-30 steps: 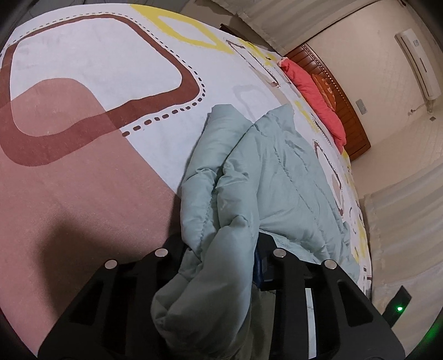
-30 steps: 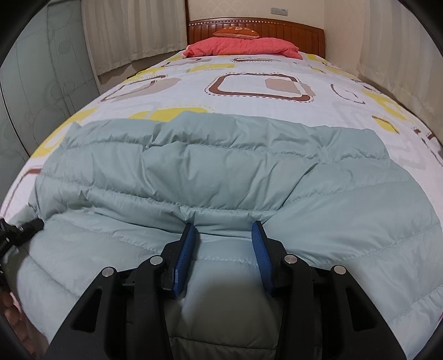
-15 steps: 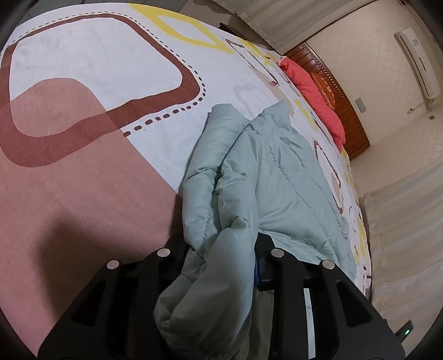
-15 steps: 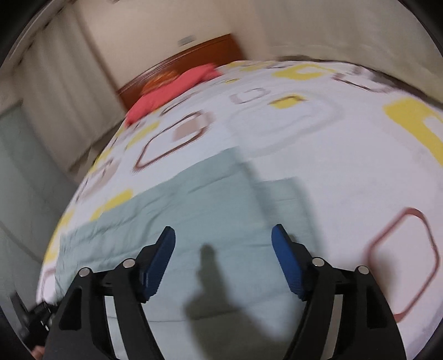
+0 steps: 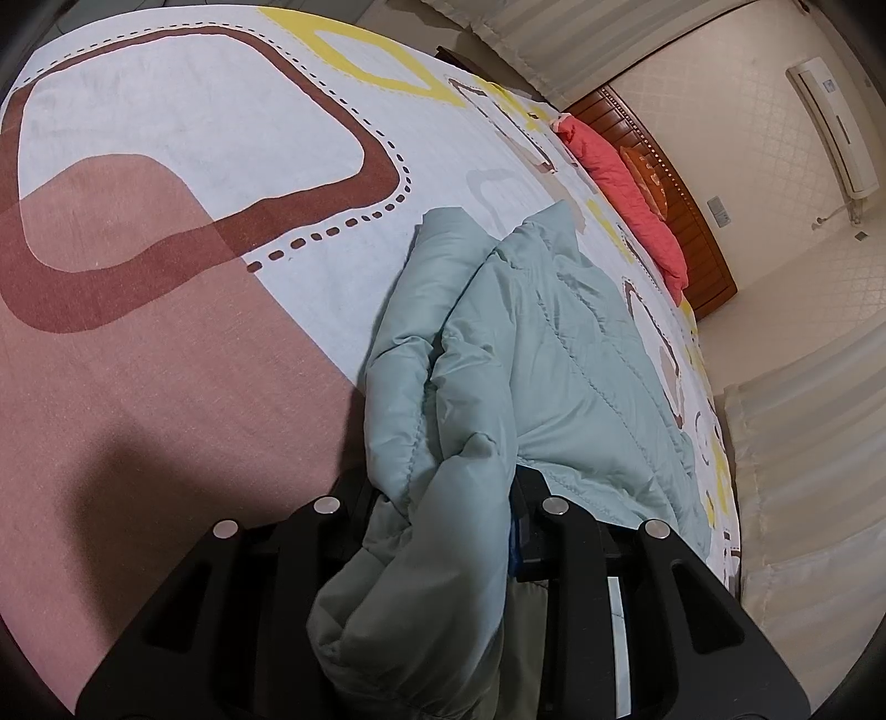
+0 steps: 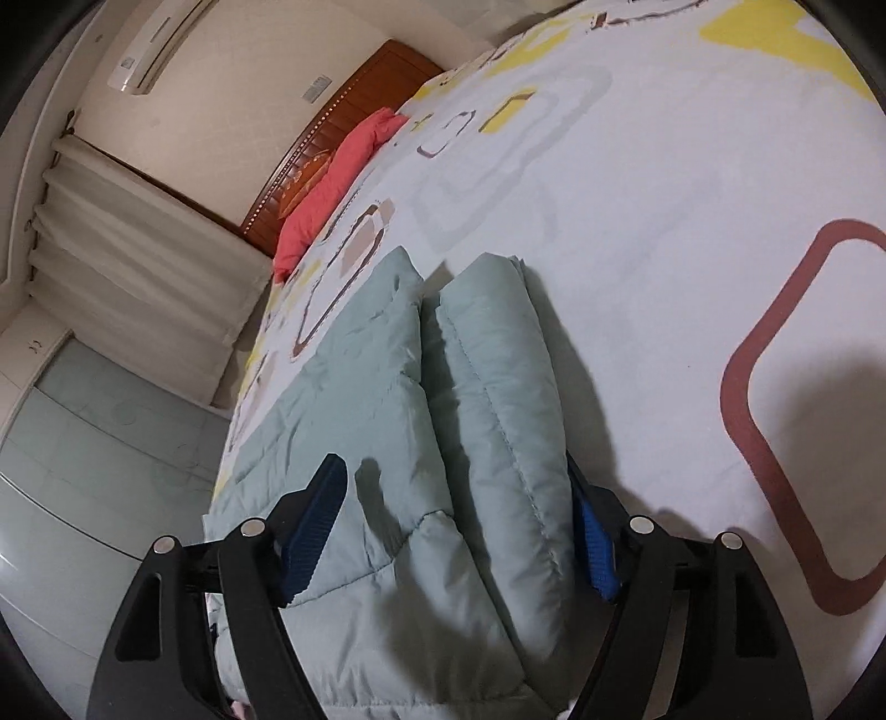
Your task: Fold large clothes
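While the left gripper (image 5: 443, 498) pinches a bunched edge of the pale green quilted down jacket (image 5: 554, 354), the garment lies along the near part of the bed (image 5: 166, 138), on a sheet printed with brown and yellow rounded squares. Its long axis, in both wrist views, runs away from the grippers toward the wooden headboard (image 6: 354, 111) and the coral pillow (image 6: 332, 194).

The right gripper (image 6: 459, 526) stands spread wide, its jaws having just been opening; the blue pads (image 6: 315, 520) straddle a thick folded roll of the jacket at its outer edge. The far pad lies close against the roll's side, while the near pad stands clear above the flatter panel, so nothing is gripped there yet. The roll lies directly ahead of and between the right jaws, hence the right hand is the nearer one for taking it; closing would probably catch that roll lengthwise.

A wall air conditioner (image 6: 155, 44) and pleated curtains (image 6: 138, 232) appear behind. No brand, label or writing can be read on any surface.
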`<state>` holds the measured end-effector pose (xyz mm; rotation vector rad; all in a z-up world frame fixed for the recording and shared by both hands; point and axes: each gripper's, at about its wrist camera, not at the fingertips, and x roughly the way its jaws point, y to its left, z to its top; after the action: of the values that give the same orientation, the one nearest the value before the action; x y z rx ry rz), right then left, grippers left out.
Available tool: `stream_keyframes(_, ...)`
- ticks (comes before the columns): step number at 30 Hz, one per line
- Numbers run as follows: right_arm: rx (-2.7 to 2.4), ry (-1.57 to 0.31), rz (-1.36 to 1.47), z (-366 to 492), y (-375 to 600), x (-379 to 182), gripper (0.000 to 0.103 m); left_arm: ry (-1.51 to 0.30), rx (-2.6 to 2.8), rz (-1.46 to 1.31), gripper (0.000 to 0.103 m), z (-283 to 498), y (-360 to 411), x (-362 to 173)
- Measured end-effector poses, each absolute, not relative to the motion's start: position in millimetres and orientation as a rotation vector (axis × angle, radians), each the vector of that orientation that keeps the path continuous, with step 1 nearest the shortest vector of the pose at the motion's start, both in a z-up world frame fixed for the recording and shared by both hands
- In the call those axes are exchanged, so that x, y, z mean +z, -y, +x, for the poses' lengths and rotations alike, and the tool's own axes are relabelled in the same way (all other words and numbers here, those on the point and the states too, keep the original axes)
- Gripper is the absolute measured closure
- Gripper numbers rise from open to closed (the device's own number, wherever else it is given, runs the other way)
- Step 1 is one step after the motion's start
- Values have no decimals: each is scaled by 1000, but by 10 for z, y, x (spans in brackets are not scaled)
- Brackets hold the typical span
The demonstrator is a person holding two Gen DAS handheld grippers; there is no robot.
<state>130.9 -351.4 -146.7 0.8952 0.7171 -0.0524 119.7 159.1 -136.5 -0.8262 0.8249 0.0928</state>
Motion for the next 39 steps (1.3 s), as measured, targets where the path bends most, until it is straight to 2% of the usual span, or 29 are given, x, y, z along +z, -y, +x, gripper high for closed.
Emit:
stream_keyframes(4, -74, -700, 910, 1366, 3501, -1488, 32, -816, 91, -856, 69, 1174, -1599, -1373)
stream_keyframes(6, -76, -700, 893, 1379, 3468, -1487, 48, -811, 92, -875, 68, 1163, -1607, -1380)
stream_keyframes(10, -75, -709, 903, 1425, 3463, -1573, 61, -787, 97, -917, 64, 1136, -1597, -1383)
stream_keyframes(11, -73, -710, 904, 1413, 3463, -1578, 65, -780, 99, -919, 65, 1130, -1592, -1382)
stream_keyframes(12, -72, -709, 910, 1397, 3470, -1586, 67, -776, 103, -912, 71, 1126, -1582, -1373)
stream_keyframes(16, -72, -707, 897, 1348, 3455, -1598, 71, -750, 106, -851, 85, 1094, -1509, -1277)
stream_keyframes(19, -75, -707, 882, 1313, 3445, -1603, 72, -713, 97, -790, 87, 1077, -1431, -1121)
stream_keyframes(29, -76, -704, 862, 1224, 3407, -1606, 74, -613, 9, -659, 89, 1010, -1018, -602)
stream_keyframes(39, -69, -693, 864, 1165, 3385, -1629, 75, -601, -126, -491, 89, 1128, -119, -266)
